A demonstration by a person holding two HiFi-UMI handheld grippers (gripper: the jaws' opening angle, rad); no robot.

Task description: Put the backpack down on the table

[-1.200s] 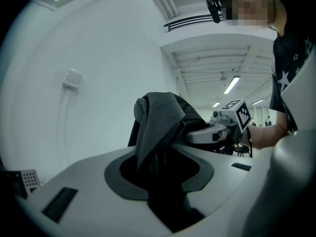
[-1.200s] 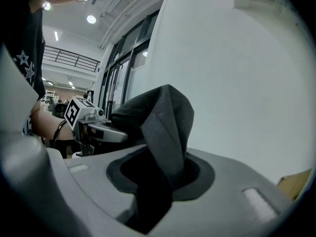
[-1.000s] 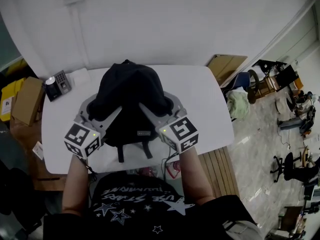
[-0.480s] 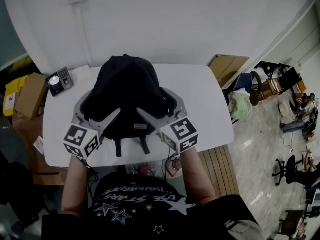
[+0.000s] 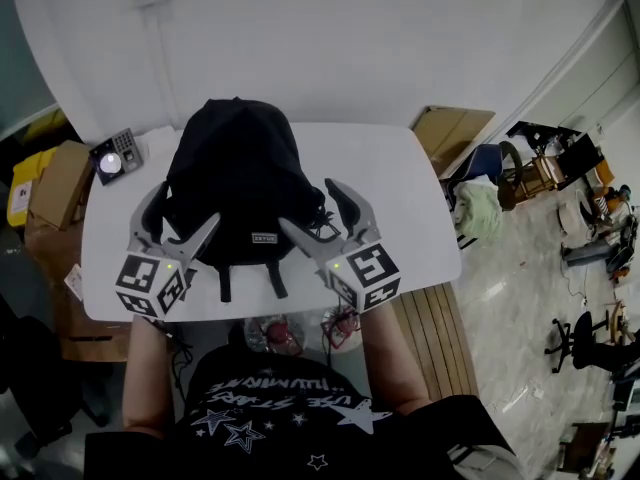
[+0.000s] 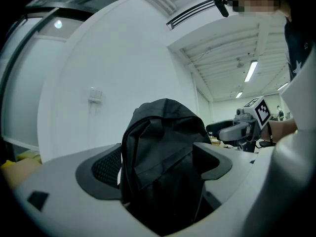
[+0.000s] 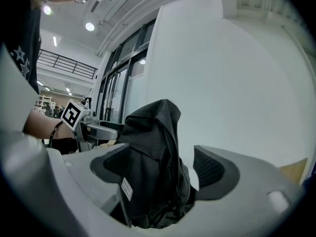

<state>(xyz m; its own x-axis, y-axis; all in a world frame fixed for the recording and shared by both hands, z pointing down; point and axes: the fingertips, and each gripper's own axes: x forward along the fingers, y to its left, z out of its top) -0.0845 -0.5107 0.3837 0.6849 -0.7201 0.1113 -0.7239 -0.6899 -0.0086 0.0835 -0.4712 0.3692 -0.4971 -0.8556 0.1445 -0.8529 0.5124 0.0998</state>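
Both tongs stood wide, their jaws having just been opening. The left tongs (image 5: pixel 175 218) and the right tongs (image 5: pixel 310 206) each had a lower side of the backpack (image 5: pixel 238 173) between the jaws without pinching it. The backpack stood upright on the desk (image 5: pixel 400 193), near its front edge, with two straps (image 5: pixel 274 280) trailing over that edge. Made of soft black cloth, it would probably sag once left alone, and its seamed sides looked the firmest hold. Its fill, and so its weight, could not be judged. Its base was hidden, and whether a pad brushed the cloth was unclear.
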